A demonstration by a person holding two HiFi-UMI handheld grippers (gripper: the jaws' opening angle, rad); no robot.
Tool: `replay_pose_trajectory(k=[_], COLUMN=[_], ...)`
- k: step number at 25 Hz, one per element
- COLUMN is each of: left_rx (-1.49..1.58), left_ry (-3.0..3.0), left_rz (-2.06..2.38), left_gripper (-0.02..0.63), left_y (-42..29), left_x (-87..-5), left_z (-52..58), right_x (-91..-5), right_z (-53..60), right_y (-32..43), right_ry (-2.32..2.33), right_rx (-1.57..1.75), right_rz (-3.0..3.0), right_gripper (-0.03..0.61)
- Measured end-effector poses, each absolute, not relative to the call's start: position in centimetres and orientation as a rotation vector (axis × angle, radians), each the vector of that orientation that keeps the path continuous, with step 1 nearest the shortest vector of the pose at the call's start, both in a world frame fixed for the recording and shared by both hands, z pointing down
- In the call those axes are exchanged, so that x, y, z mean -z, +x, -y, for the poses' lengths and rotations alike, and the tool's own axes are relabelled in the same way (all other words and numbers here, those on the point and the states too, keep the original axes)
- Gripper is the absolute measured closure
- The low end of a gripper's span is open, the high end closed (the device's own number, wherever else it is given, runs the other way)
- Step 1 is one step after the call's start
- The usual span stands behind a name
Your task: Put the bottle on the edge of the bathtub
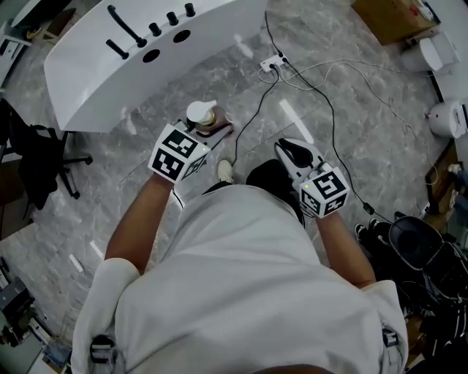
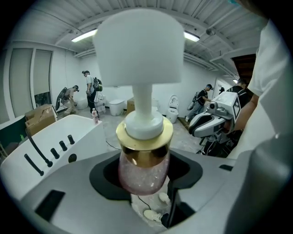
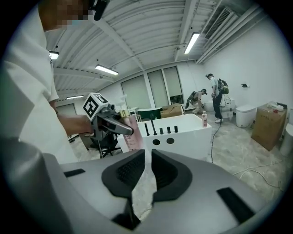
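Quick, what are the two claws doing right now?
The left claw: closed on the pump bottle.
The right claw: closed, holding nothing.

Count at inspection:

- Grippers: 2, the left gripper [image 1: 210,126] and the right gripper [image 1: 292,150].
- Bottles: 2, the pump bottle [image 2: 143,169] and a second bottle [image 2: 94,116] farther off.
- Bathtub [image 1: 110,80]: 1, carrying 5 black fittings [image 1: 124,25] and 2 holes [image 1: 151,55].
- Office chair [image 1: 36,164]: 1.
- Cardboard box [image 1: 395,18]: 1 in the head view.
- Background persons [image 3: 214,98]: 2 in the right gripper view.
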State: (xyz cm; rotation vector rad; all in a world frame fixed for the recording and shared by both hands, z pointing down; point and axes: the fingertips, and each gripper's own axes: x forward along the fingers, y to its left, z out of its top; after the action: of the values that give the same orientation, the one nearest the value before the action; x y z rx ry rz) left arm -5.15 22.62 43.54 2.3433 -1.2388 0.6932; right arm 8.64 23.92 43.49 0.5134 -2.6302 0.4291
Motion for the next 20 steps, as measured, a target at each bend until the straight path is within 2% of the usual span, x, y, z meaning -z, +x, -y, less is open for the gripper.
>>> replay_pose_trajectory(k=[11, 20], left_rx=[-0.659, -0.712], left_ry=[2.204, 2.156], left_rz=[1.372, 1.443], left_gripper=[0.385, 0.385], left_y=[-7.7, -8.5], left_x=[-43.6, -43.0], left_z=[-9.5, 3.5], right_x=[-43.7, -43.7], right_z=[-8.2, 5.3], right_y=[6.5, 9.6], right_ry=[0.327, 0.332], right_rx=[-0.403, -0.463], right_rz=[2.682, 2.725], right_gripper=[0.525, 0.527])
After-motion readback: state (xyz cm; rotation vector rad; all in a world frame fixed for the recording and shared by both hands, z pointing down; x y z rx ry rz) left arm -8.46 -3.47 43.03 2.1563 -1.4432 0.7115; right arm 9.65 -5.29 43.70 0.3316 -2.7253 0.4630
